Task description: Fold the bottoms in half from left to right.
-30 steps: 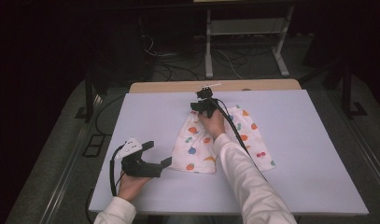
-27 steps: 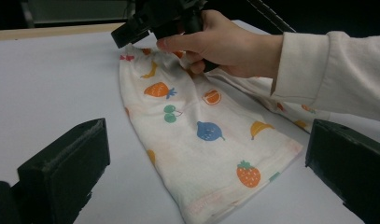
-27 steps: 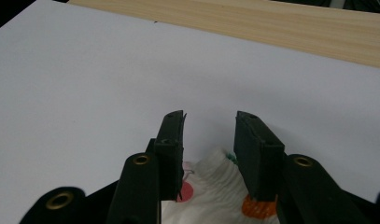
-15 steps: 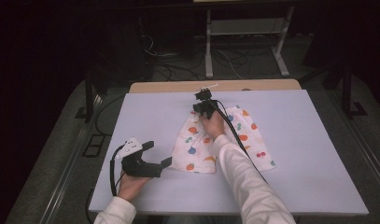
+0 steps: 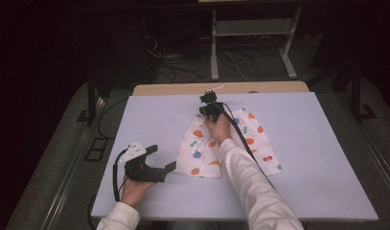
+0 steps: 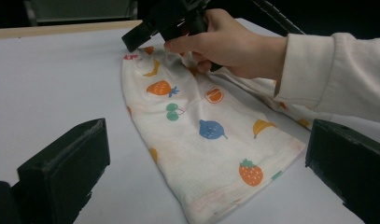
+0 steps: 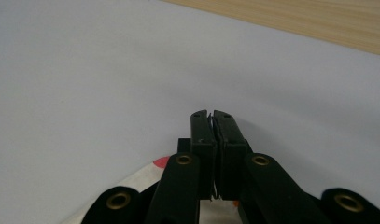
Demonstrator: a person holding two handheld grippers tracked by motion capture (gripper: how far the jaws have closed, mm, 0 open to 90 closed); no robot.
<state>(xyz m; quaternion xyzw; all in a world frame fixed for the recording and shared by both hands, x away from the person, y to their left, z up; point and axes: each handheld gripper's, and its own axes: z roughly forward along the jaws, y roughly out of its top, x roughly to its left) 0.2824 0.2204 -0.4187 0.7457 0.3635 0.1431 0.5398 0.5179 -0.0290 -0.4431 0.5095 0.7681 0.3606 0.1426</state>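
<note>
High view: at the left, the left claw (image 5: 152, 165) is held wide and empty just above the worktop (image 5: 326, 158), near the cloth's near-left corner. Midway, the fruit-print cloth (image 5: 202, 153) is spread flat, and its far edge is pinched by the right claw (image 5: 209, 111), whose jaws have just been closing on a thin fold. The grasping step seems in hand; next, a lift or fold is likely called for. Nothing is seen in the way.

White sleeves (image 5: 259, 191) – each black hand-held gripper (image 5: 145, 166) trails a black cable (image 5: 117, 168).
</note>
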